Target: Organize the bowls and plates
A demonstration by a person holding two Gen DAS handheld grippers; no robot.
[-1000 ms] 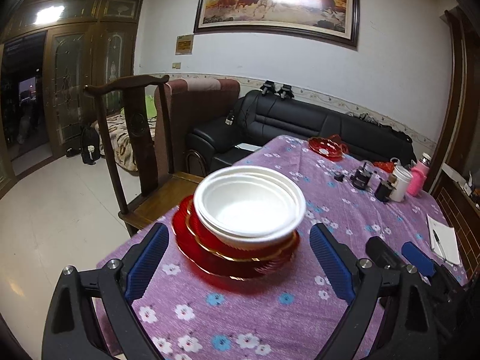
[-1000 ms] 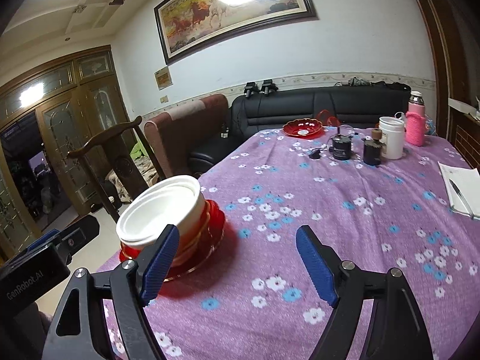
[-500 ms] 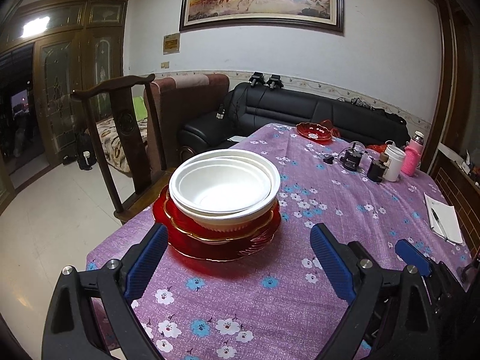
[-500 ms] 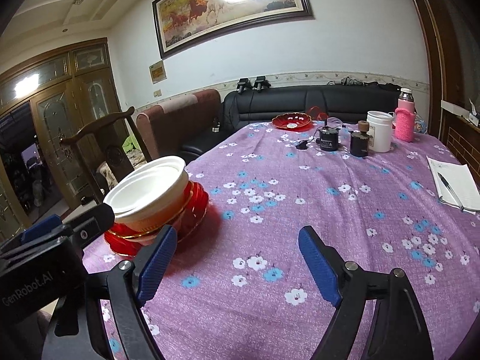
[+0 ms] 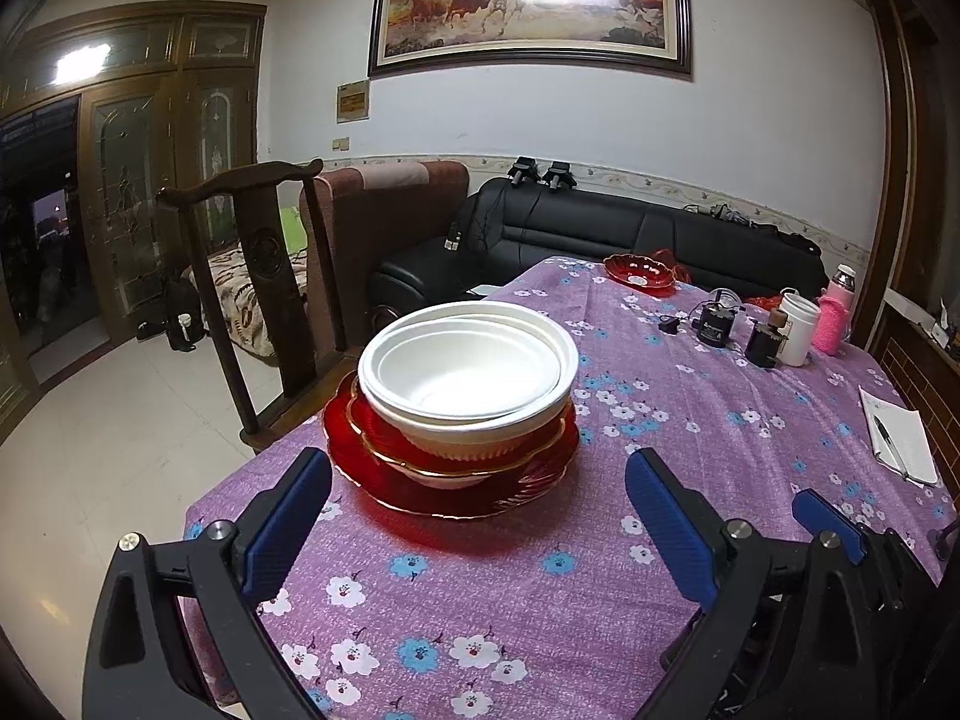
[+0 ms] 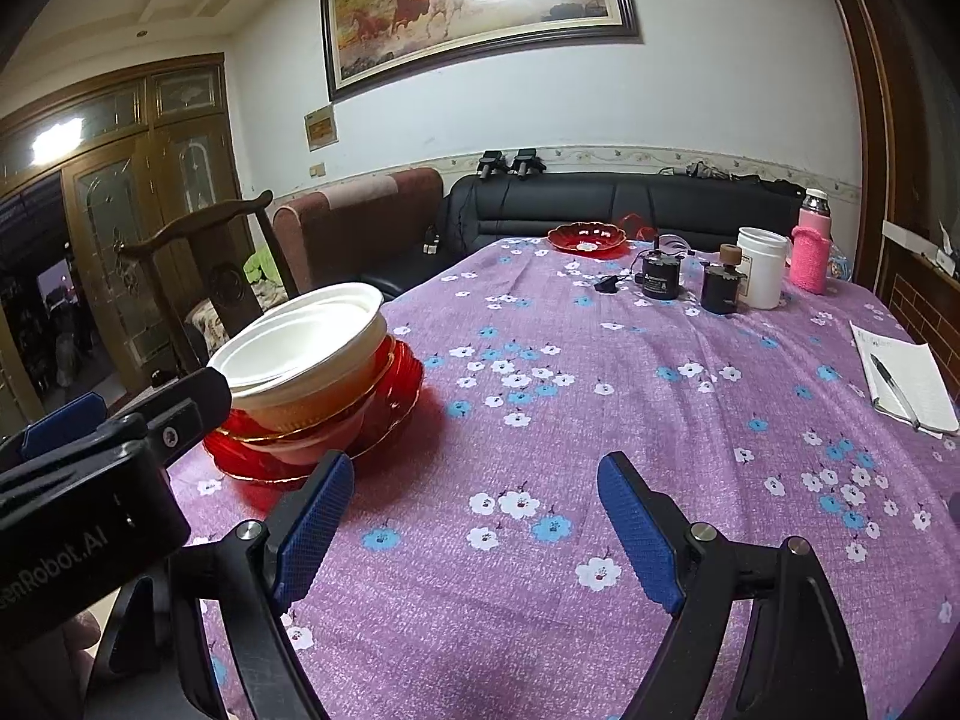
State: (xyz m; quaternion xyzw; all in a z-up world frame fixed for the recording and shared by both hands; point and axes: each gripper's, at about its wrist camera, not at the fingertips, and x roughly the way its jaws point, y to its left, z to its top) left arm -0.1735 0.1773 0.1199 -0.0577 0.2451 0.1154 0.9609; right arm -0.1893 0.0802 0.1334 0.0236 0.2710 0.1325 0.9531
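Nested white bowls sit on stacked red gold-rimmed plates at the near left corner of the purple flowered table. My left gripper is open and empty, just short of the stack. The stack also shows in the right wrist view, left of my right gripper, which is open and empty above the cloth. Another red dish lies at the table's far end, also seen in the right wrist view.
A white cup, a pink bottle and small black devices stand at the far right. A notebook with a pen lies at the right edge. A wooden chair stands left of the table, a black sofa behind it.
Both grippers have drawn back and lifted a little from the stack; it looks farther off now. The bowls and plates have not moved. Both grippers stay open.
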